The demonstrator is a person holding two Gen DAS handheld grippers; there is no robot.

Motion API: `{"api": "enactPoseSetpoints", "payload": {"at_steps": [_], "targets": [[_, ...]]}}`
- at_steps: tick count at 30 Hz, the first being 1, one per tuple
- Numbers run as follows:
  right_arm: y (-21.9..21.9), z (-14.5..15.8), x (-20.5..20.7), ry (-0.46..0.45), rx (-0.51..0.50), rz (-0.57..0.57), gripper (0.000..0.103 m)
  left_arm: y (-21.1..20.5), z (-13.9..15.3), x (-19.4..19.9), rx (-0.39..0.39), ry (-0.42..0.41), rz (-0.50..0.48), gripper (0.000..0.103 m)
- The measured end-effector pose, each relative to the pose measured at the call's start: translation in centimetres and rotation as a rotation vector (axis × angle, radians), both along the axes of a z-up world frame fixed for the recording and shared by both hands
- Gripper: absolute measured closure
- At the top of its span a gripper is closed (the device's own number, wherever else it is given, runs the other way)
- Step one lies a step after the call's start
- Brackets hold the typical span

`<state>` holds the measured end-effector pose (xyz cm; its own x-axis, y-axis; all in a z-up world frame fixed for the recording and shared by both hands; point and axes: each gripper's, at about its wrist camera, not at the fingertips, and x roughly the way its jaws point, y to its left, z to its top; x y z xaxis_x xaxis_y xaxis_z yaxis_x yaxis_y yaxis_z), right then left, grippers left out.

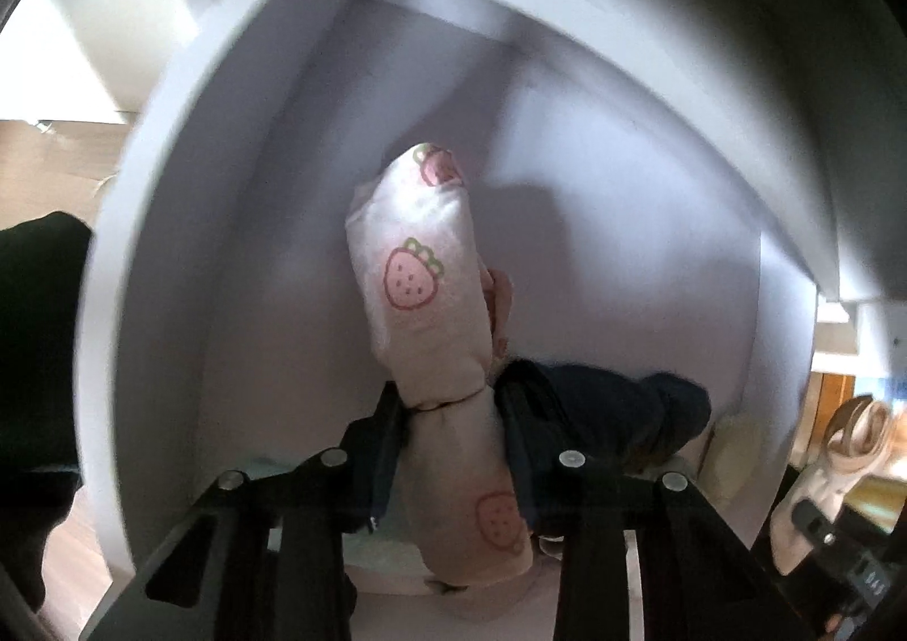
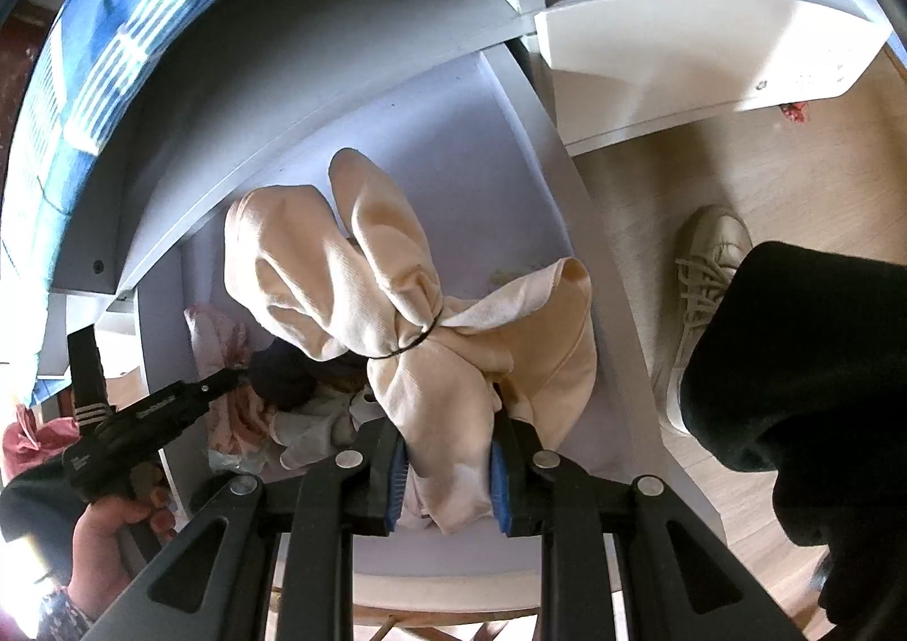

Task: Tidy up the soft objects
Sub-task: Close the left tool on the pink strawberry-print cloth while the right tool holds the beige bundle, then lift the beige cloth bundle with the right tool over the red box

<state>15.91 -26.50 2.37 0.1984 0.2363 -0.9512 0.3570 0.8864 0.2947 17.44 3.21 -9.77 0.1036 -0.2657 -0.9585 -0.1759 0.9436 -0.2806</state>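
White cubby shelf (image 1: 623, 199), left gripper (image 1: 453, 408) clamping strawberry-print bundle (image 1: 419, 289), right gripper (image 2: 448, 448) clamping banded cream bundle (image 2: 363, 267)

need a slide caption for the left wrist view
Left tongs clamp a banded strawberry-print cloth roll inside a white shelf cubby, above a dark garment.

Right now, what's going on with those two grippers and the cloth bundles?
A person is putting soft bundles into a white shelf cubby. The left gripper is shut on a strawberry-print bundle, held inside the cubby above a dark bundle already lying there. The right gripper is shut on a cream bundle tied with a dark band, at the cubby's opening, with other soft items piled below it.
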Motion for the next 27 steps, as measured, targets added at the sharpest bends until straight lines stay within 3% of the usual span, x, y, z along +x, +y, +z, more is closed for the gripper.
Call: {"api": "enactPoseSetpoints", "payload": {"at_steps": [5,15,20,27], "targets": [[0.0,0.7,-0.1,-0.02,0.005,-0.01,0.081,0.9,1.4,0.0,-0.032,-0.056,0.056,0.069],[-1.5,4.9,-2.6,-0.107,0.082,-0.078,0.081,1.8,2.7,-1.2,-0.007,-0.072,0.009,0.069],[-2.5,8.9,-2.9,-0.179,0.093,-0.099,0.081,-0.2,1.8,-0.2,0.003,-0.08,-0.026,0.069],[-1.8,16.5,0.2,-0.303,0.055,-0.044,0.081,-0.8,1.2,0.4,-0.011,-0.073,-0.037,0.069]]}}
